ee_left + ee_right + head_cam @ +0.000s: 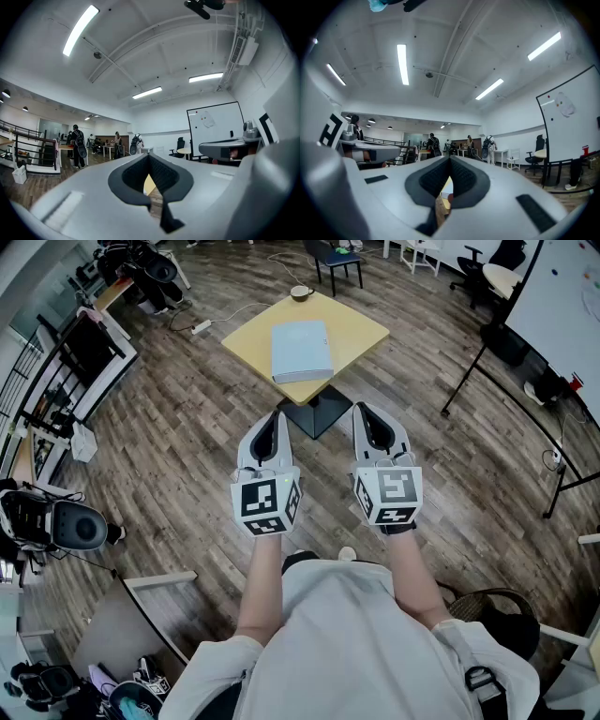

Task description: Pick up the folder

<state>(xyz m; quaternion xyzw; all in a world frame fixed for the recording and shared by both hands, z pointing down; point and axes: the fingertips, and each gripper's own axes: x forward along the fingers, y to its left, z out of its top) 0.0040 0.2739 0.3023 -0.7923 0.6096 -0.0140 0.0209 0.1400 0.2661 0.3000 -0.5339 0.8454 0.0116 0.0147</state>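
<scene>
A pale blue folder (301,351) lies flat on a small square yellow table (361,332) ahead of me in the head view. My left gripper (275,416) and right gripper (364,412) are held side by side, level, short of the table's near corner and apart from the folder. Both have their jaws shut with nothing between them. In the left gripper view the left gripper (149,157) shows only a sliver of the yellow table (149,183) through the jaw gap. The right gripper (450,161) likewise shows a sliver of the table (447,185); the folder itself is hidden there.
A small round bowl (301,292) sits at the table's far corner, a dark chair (335,258) behind it. A whiteboard on a black stand (553,306) is to the right. Railings and equipment line the left. People (77,145) stand in the distance.
</scene>
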